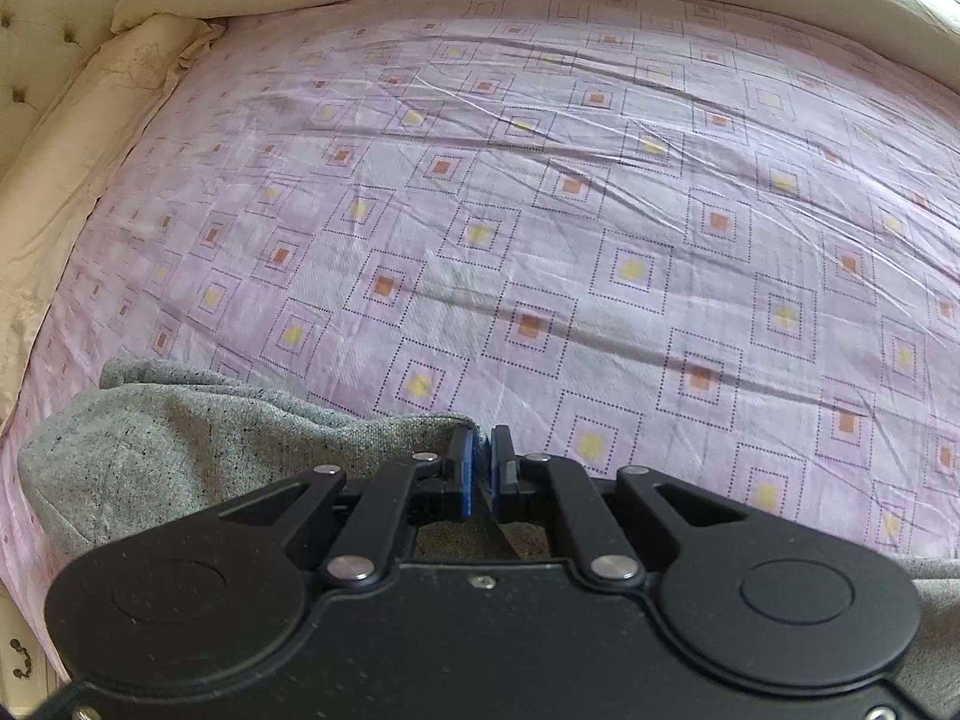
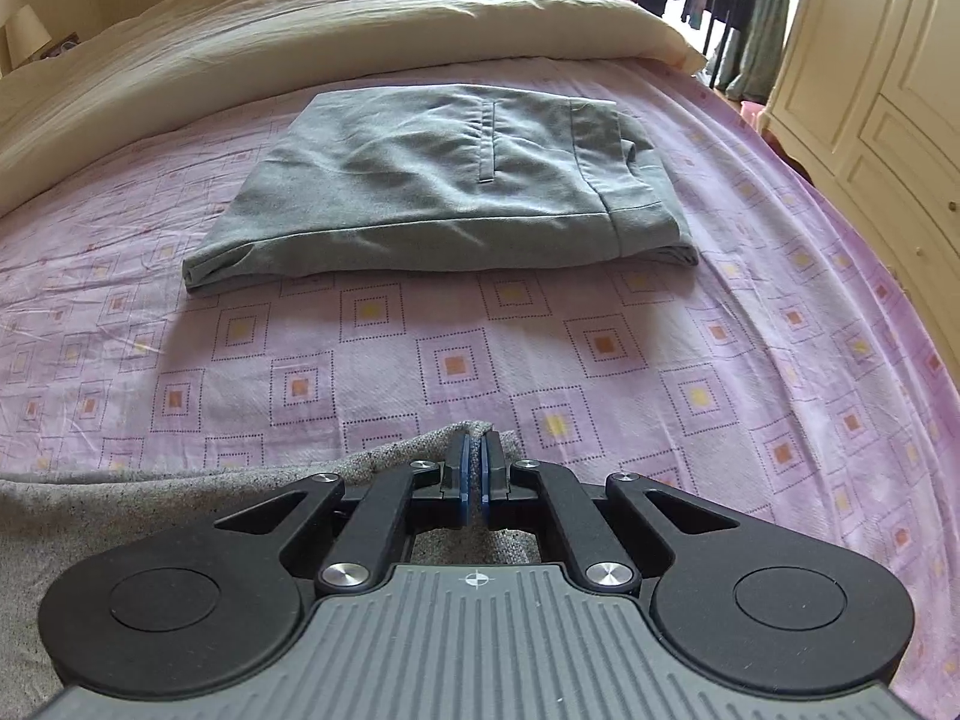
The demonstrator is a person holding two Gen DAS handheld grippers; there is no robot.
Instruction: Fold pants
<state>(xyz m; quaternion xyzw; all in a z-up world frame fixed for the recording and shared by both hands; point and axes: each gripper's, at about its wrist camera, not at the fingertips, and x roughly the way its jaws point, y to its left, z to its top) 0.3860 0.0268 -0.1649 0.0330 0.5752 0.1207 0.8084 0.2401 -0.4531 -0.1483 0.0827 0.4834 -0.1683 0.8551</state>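
Speckled grey pants (image 1: 180, 450) lie on the purple patterned bedsheet (image 1: 540, 210), trailing left and under the gripper in the left wrist view. My left gripper (image 1: 483, 438) is shut on a corner of this grey cloth. In the right wrist view the same speckled cloth (image 2: 150, 492) runs left from my right gripper (image 2: 474, 441), which is shut on another edge of it. The rest of the cloth is hidden under both grippers.
A second pair of grey-green pants (image 2: 444, 180) lies folded on the sheet ahead of the right gripper. A cream duvet (image 2: 270, 18) is bunched behind it. Pillows (image 1: 90, 138) and a tufted headboard (image 1: 42, 18) are at left. A cream wardrobe (image 2: 870, 90) stands at right.
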